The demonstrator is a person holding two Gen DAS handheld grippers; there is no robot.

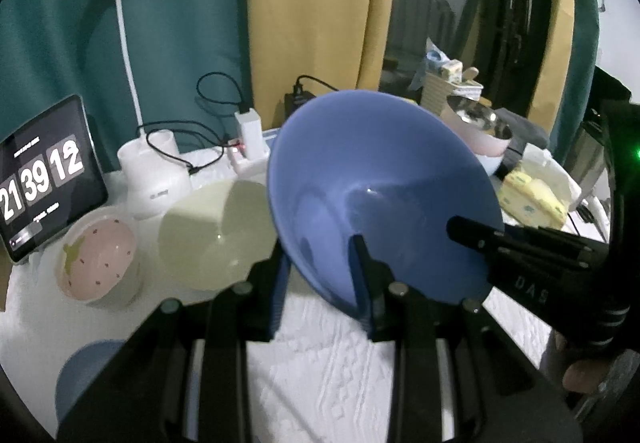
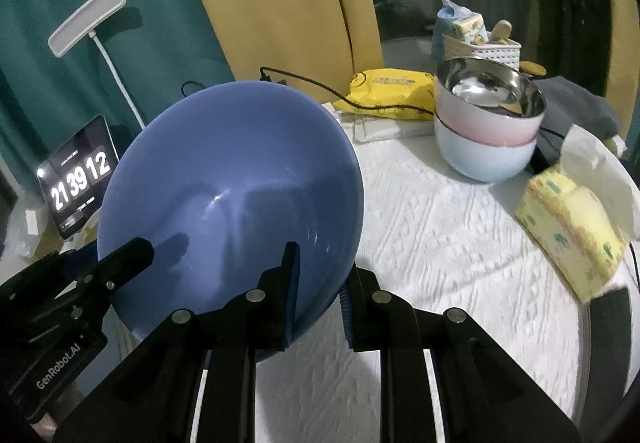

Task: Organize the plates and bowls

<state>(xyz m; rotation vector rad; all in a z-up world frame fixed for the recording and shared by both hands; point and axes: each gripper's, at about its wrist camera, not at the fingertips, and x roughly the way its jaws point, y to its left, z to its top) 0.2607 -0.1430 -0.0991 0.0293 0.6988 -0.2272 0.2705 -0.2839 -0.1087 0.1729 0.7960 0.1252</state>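
Blue bowl (image 1: 384,195), tilted with its opening toward both cameras, held off the table by two grippers at once. In the left wrist view, the left gripper (image 1: 320,283) straddles the bowl's lower rim: its right finger lies inside the bowl, its left finger outside against the underside, the jaws narrowed onto the wall. The right gripper (image 1: 520,255) enters that view from the right, one finger tip lying over the bowl's right rim. In the right wrist view, the right gripper (image 2: 320,295) clamps the same blue bowl (image 2: 232,187) at its lower right rim, left finger inside, right finger outside; the left gripper (image 2: 100,275) reaches in from the left.

Beyond the left fingers, to their left, a pale green bowl (image 1: 216,235) and a pink strawberry-pattern bowl (image 1: 96,263) sit on the white textured tablecloth (image 1: 328,383). Behind these stand a white desk lamp (image 1: 152,171) and a tablet clock (image 1: 44,179) reading 21 39 12. Ahead and right of the right fingers, a steel-lined pink bowl (image 2: 490,107) nests in a light blue bowl (image 2: 480,159); a yellow tissue pack (image 2: 572,231) lies nearer. Teal and yellow curtains (image 2: 272,3) back the table.
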